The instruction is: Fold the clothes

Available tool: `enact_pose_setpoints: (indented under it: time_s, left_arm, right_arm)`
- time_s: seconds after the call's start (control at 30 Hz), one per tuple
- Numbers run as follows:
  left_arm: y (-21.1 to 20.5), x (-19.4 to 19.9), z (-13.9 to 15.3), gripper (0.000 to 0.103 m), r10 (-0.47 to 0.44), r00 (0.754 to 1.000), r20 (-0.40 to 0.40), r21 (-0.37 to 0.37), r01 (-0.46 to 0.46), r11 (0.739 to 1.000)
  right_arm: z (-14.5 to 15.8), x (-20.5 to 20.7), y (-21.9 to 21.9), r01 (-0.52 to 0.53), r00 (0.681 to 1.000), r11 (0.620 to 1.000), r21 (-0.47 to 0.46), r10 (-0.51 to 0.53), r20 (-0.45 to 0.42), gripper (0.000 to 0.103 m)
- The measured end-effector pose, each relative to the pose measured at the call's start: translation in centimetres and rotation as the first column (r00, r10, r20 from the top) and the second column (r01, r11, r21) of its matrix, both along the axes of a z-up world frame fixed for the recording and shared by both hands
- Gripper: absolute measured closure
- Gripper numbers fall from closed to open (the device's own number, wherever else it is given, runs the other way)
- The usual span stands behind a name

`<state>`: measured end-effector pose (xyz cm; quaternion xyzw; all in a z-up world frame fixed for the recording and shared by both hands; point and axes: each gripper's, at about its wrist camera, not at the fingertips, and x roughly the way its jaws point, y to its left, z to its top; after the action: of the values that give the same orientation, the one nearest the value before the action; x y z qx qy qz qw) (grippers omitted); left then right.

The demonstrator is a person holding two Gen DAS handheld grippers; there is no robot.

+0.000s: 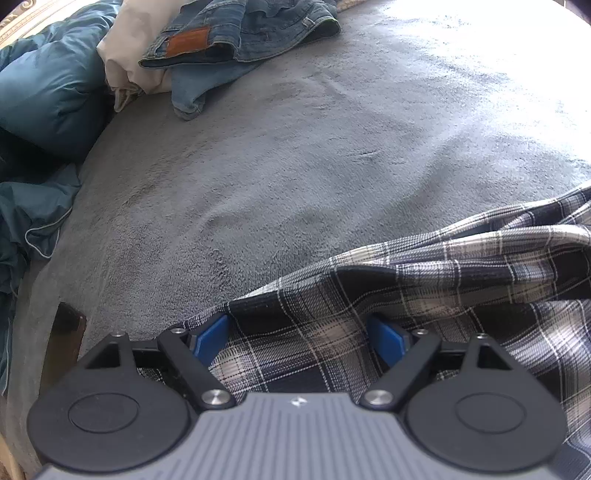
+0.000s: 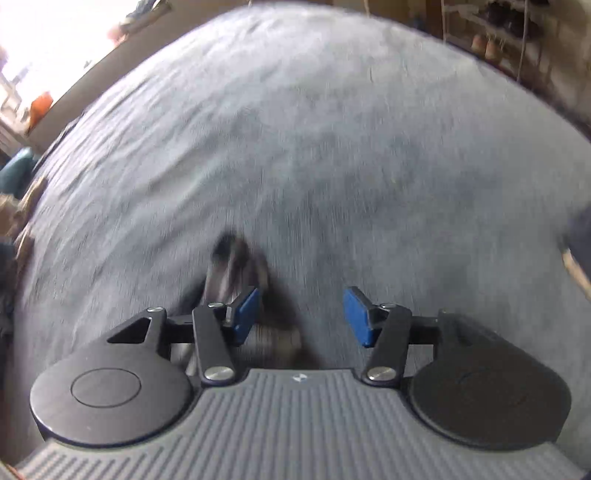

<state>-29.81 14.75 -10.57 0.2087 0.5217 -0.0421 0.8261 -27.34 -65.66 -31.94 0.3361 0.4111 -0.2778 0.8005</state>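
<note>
A navy-and-white plaid shirt (image 1: 424, 295) lies rumpled on the grey blanket (image 1: 295, 155) at the lower right of the left wrist view. My left gripper (image 1: 299, 341) hovers over the shirt's near edge, jaws wide apart, with plaid cloth spread flat between and under the blue pads (image 1: 210, 339); nothing is pinched. The right wrist view is blurred by motion. My right gripper (image 2: 301, 314) stands open above the grey blanket (image 2: 314, 147). A dark, smeared bit of cloth (image 2: 236, 262) shows just beyond and under its left pad (image 2: 245, 310), not clamped between the pads.
Crumpled blue jeans (image 1: 236, 33) and a beige cloth (image 1: 125, 55) lie at the far side of the bed. A teal duvet (image 1: 48, 88) is bunched along the left edge. A dark wooden piece (image 1: 62, 343) stands at the near left. Shelves with shoes (image 2: 491, 40) stand beyond the bed.
</note>
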Motion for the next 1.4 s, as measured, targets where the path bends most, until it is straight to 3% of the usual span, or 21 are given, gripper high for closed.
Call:
enact_pose_setpoints:
  time_s: [0.1,0.17,0.3,0.33,0.37,0.43,0.53,0.63,0.73,0.8,0.9,0.93,0.97,1.0,1.13,1.2,1.23,1.3,1.4]
  left_arm:
    - [0.0,0.0,0.0,0.018,-0.003,1.0,0.002,-0.001,0.003,1.0]
    - [0.0,-0.1,0.0,0.018,-0.009,1.0,0.002,-0.001,0.009,1.0]
    - [0.1,0.0,0.1,0.018,-0.019,1.0,0.0,0.001,0.019,1.0]
    - [0.1,0.1,0.1,0.018,-0.02,1.0,0.0,0.002,0.02,1.0]
    - [0.1,0.1,0.1,0.018,-0.021,1.0,-0.001,0.002,0.021,1.0]
    - [0.5,0.0,-0.1,0.018,-0.028,1.0,0.002,0.004,0.028,1.0]
    - [0.6,0.0,-0.2,0.018,-0.029,1.0,0.004,0.001,0.029,1.0]
    - [0.7,0.0,-0.2,0.017,-0.03,1.0,0.007,-0.004,0.03,1.0]
    - [0.7,0.0,-0.1,0.017,-0.031,1.0,0.004,-0.005,0.031,0.999]
    - [0.7,0.0,-0.1,0.017,-0.035,0.999,0.0,-0.005,0.035,0.999]
    - [0.7,0.1,0.0,0.017,-0.046,0.999,-0.005,-0.006,0.046,0.999]
    - [0.8,0.1,-0.1,0.017,-0.049,0.999,-0.005,-0.007,0.049,0.999]
    - [0.8,0.1,-0.1,0.017,-0.052,0.999,-0.005,-0.008,0.051,0.999]
    - [0.9,0.2,-0.1,0.017,-0.054,0.999,-0.005,-0.01,0.054,0.999]
    - [1.0,0.1,-0.2,0.016,-0.055,0.999,-0.001,-0.011,0.055,0.998]
    - [1.0,0.1,-0.2,0.016,-0.054,0.999,0.001,-0.009,0.054,0.998]
    - [0.9,0.0,-0.2,0.016,-0.054,0.999,0.001,-0.007,0.054,0.998]
    - [0.8,0.0,-0.2,0.016,-0.056,0.998,-0.001,-0.002,0.056,0.998]
    - [0.8,0.2,-0.1,0.016,-0.062,0.998,-0.006,0.004,0.062,0.998]
  right_arm:
    - [-1.3,-3.4,3.3,-0.107,0.985,0.991,0.074,0.116,-0.127,0.052]
    - [-2.8,-5.0,5.7,-0.191,0.958,0.972,0.134,0.215,-0.19,0.051]
    - [-3.4,-6.3,11.8,-0.434,0.853,0.889,0.144,0.457,-0.253,0.051]
    - [-3.4,-6.5,13.3,-0.489,0.817,0.859,0.155,0.513,-0.264,0.066]
    - [-3.4,-6.8,14.6,-0.532,0.784,0.829,0.175,0.56,-0.268,0.092]
    - [-3.3,-7.5,16.9,-0.577,0.735,0.778,0.248,0.627,-0.259,0.097]
    - [-2.3,-9.0,20.3,-0.598,0.705,0.699,0.393,0.692,-0.158,0.097]
    - [-1.3,-10.1,24.8,-0.605,0.69,0.588,0.537,0.724,-0.015,0.097]
    - [-0.5,-9.6,30.7,-0.64,0.665,0.426,0.64,0.724,0.183,0.097]
    - [0.2,-8.5,35.1,-0.684,0.621,0.313,0.659,0.723,0.301,0.097]
    - [1.4,-6.7,39.5,-0.728,0.556,0.192,0.658,0.727,0.404,0.093]
    - [1.5,-6.3,39.5,-0.726,0.561,0.223,0.65,0.739,0.373,0.081]
    - [1.6,-6.0,39.2,-0.72,0.572,0.26,0.643,0.748,0.338,0.061]
    - [1.3,-6.2,38.1,-0.694,0.613,0.328,0.641,0.737,0.286,0.056]
    - [0.9,-7.3,28.5,-0.482,0.847,0.643,0.595,0.515,0.129,0.055]
    - [1.3,-6.9,22.6,-0.33,0.937,0.826,0.456,0.347,0.05,0.055]
    - [1.6,-6.3,20.0,-0.256,0.963,0.899,0.356,0.27,0.013,0.055]
    - [1.8,-4.3,15.5,-0.151,0.986,0.976,0.157,0.161,-0.051,0.058]
    - [1.3,-0.7,11.0,-0.092,0.994,0.996,-0.015,0.091,-0.061,0.066]
